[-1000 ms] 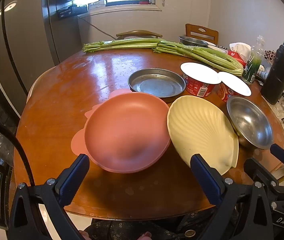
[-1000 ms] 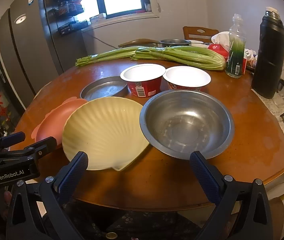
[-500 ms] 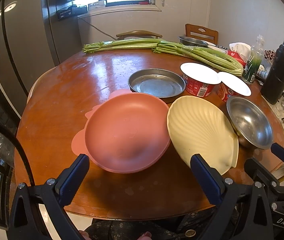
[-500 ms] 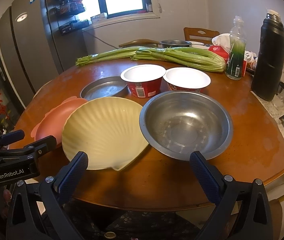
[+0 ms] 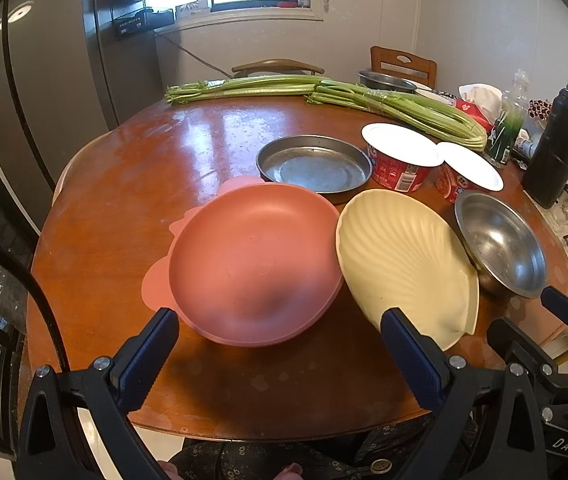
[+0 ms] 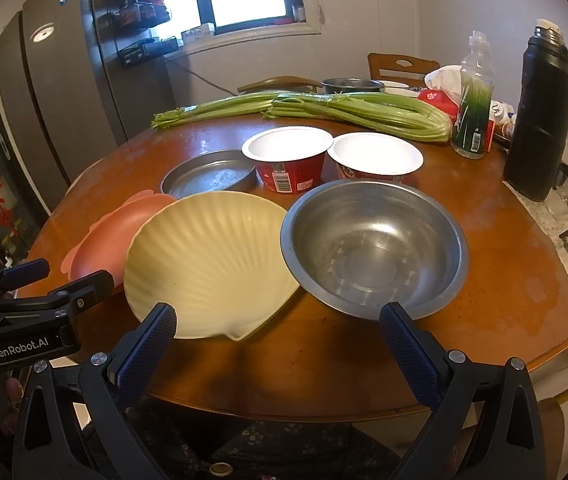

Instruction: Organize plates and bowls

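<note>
A pink bowl sits near the front of the round wooden table, on a pink mat. Beside it on the right lies a cream shell-shaped plate, then a steel bowl. Behind them rest a flat steel pan and two red cups with white lids. My left gripper hovers open in front of the pink bowl, holding nothing. My right gripper is open too, over the table's front edge between the shell plate and the steel bowl.
Long celery bunches lie across the far side. A black thermos, a clear bottle, tissues and small items crowd the right side. Chairs stand behind the table, and a dark fridge is at left.
</note>
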Action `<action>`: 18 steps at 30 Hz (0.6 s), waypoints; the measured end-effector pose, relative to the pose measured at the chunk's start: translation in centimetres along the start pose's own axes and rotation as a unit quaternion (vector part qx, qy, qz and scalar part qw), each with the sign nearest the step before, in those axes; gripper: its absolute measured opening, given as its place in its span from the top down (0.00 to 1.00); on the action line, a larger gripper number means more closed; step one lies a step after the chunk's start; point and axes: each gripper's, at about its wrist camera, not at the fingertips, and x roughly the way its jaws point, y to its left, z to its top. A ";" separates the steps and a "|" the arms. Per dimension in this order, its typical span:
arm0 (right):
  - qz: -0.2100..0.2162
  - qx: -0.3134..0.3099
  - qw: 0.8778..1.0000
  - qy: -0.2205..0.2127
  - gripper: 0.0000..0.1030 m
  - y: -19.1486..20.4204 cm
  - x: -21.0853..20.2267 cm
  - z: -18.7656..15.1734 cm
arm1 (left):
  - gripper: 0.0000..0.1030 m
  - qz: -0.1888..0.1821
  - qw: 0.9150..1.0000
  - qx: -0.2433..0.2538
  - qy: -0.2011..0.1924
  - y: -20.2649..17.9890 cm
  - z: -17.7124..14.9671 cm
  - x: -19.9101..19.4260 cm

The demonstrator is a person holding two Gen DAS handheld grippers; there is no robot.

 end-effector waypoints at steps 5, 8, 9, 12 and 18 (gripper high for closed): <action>0.002 -0.006 1.000 0.000 0.01 0.2 0.1 0.0 | 0.01 0.000 1.000 -0.004 -0.001 0.2 0.0 0.0; 0.003 -0.011 1.000 -0.002 0.01 0.5 0.0 0.4 | 0.01 0.002 1.000 -0.010 -0.002 0.7 0.2 0.0; 0.006 -0.012 1.000 -0.002 0.01 0.5 0.0 0.6 | 0.01 0.004 1.000 -0.013 -0.003 0.9 0.2 0.0; 0.007 -0.019 1.000 -0.008 0.01 1.0 -0.1 1.4 | 0.01 0.009 1.000 -0.026 -0.005 1.9 0.5 -0.1; 0.034 -0.047 0.998 -0.014 0.01 2.7 0.1 3.9 | 0.01 0.028 0.998 -0.054 -0.006 4.3 1.0 -0.3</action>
